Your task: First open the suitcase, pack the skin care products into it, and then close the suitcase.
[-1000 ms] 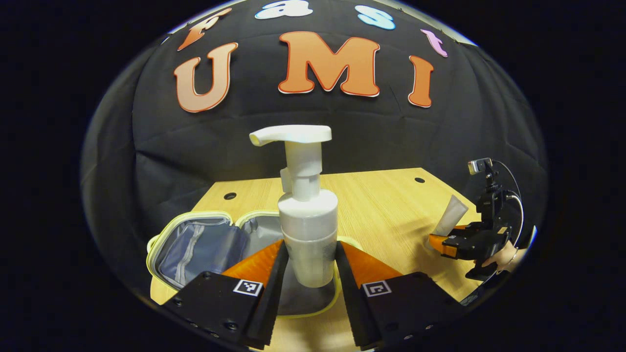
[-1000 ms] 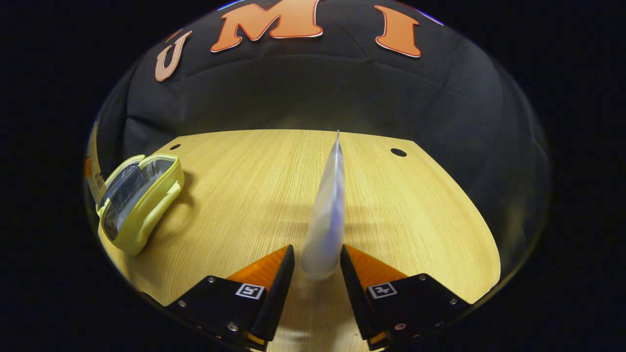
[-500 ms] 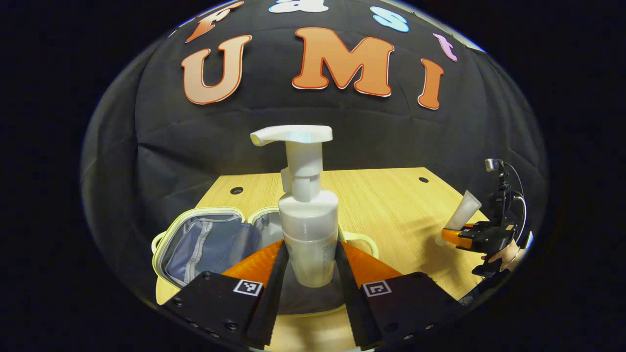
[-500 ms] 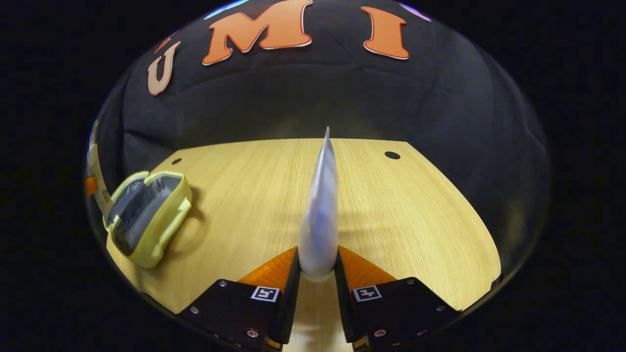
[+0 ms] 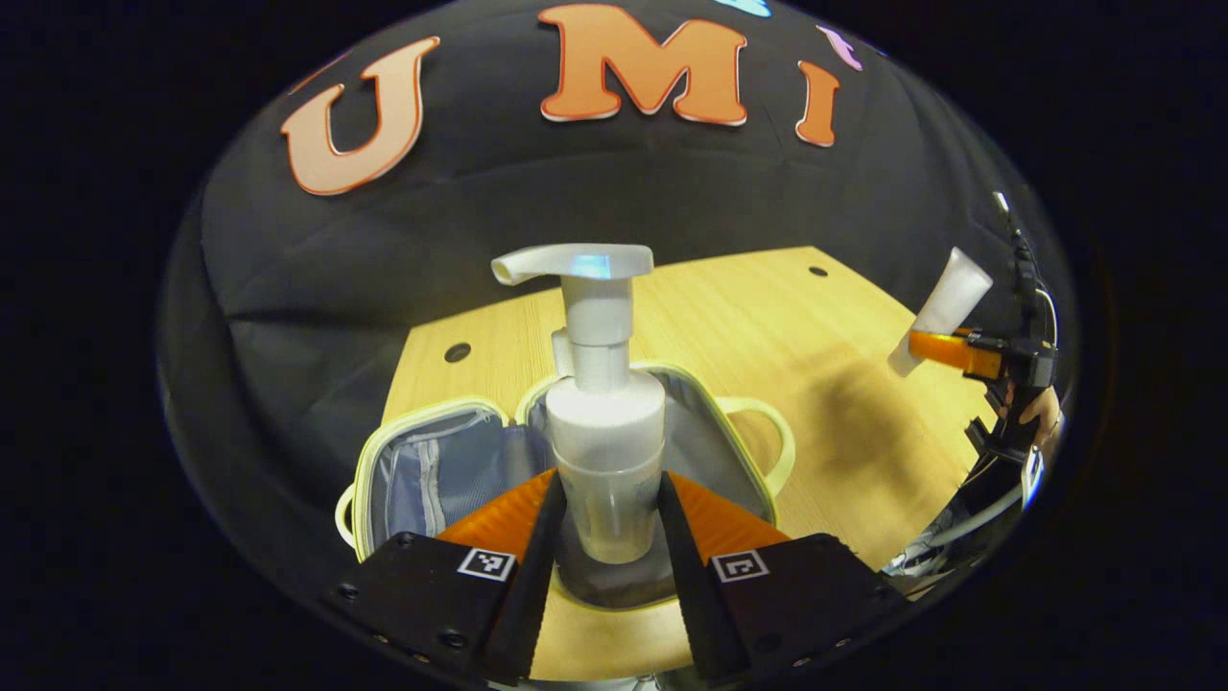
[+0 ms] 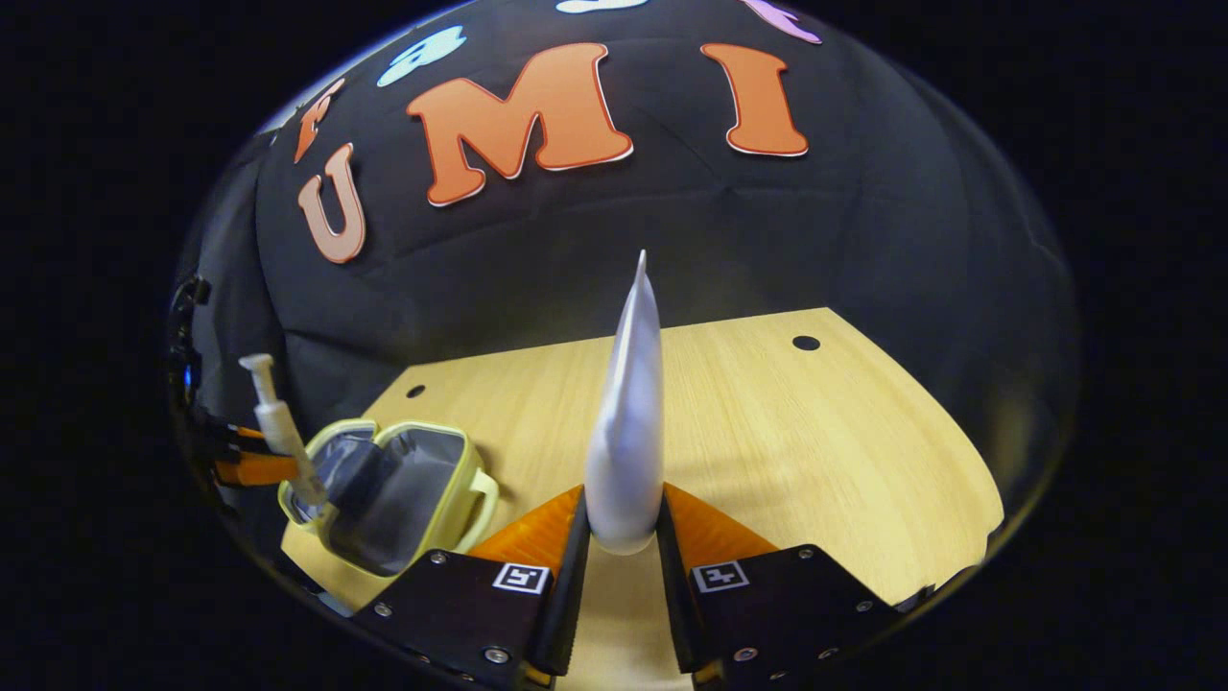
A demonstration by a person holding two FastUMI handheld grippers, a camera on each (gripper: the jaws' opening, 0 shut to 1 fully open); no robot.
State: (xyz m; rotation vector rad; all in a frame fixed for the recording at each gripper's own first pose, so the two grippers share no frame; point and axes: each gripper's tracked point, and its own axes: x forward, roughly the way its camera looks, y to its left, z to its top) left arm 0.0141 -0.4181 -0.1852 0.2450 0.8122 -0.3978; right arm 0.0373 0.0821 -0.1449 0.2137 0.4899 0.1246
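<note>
A white pump bottle (image 5: 602,422) stands upright between the fingers of my left gripper (image 5: 602,518), which is shut on its lower body. It hangs over the open yellow suitcase (image 5: 451,461), whose grey lining shows on both halves. In the right gripper view my right gripper (image 6: 622,528) is shut on a pale squeeze tube (image 6: 628,413), held above the wooden table. That tube (image 5: 940,307) and the right gripper (image 5: 945,347) also appear at the far right of the left gripper view. The suitcase (image 6: 393,489), pump bottle (image 6: 278,422) and left gripper (image 6: 251,468) sit at the lower left of the right gripper view.
The wooden table (image 6: 767,432) has small round holes near its back corners. The suitcase handle (image 5: 767,432) sticks out on its right side. A hand (image 5: 1041,413) and cables show at the far right edge behind the right gripper.
My left gripper has carried the pump bottle over the open suitcase. My right gripper closed on the tube and lifted it off the table, turning left.
</note>
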